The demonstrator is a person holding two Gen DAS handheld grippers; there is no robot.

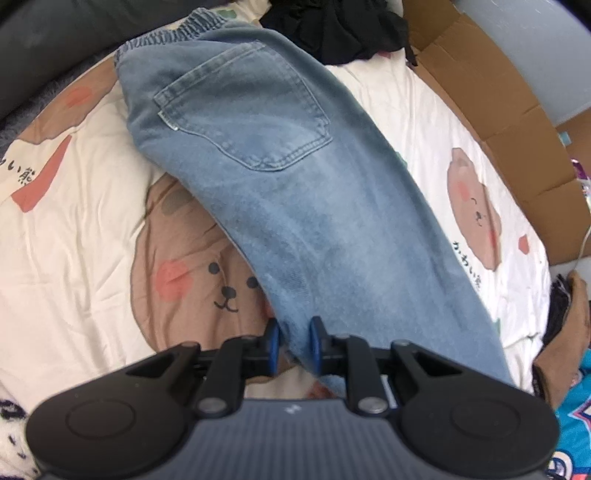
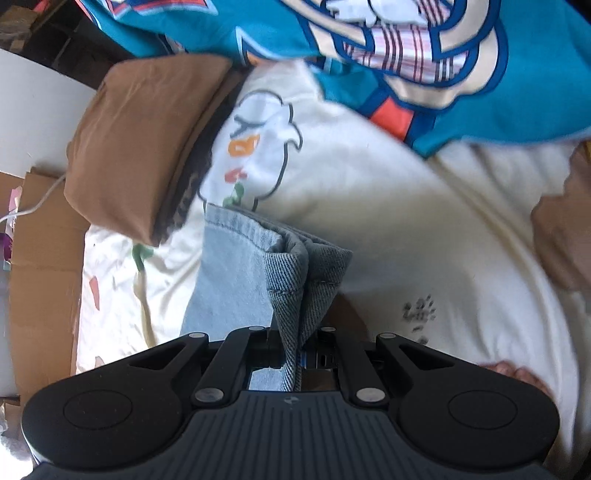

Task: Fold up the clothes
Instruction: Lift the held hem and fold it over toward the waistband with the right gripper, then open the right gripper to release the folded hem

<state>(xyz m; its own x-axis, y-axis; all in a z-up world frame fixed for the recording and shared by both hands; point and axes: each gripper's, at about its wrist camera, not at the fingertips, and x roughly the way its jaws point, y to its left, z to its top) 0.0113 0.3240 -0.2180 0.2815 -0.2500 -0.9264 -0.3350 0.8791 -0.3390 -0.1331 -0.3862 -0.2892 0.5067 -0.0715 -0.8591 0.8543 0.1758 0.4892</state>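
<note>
Two claws are seen, and each one is pinching the same pair of blue jeans (image 1: 280, 177). The left claw (image 1: 294, 341) is pressed together on a thin edge of the jeans near the leg end, and the blue pads (image 1: 272, 338) are seen on both sides of the cloth. Ahead of this claw the jeans are laid out long on the bed cover (image 1: 74, 221), which is printed with bears. The back pocket (image 1: 247, 107) is turned up, and the stretchy waist (image 1: 173, 31) is far ahead. It looks as if one leg has been laid on the other, so the first fold seems done. The right claw (image 2: 295, 354) is shut on the bunched hem (image 2: 295, 273) of the jeans, and the hem is held up just in front of it. A folded brown cloth (image 2: 144, 147) is seen ahead and to the left of the right claw, and a teal shirt (image 2: 461, 55) is far ahead. A black heap of clothes (image 1: 332, 26) is waiting past the waist. The legs are not yet folded up toward the waist, so most of the job is left.
</note>
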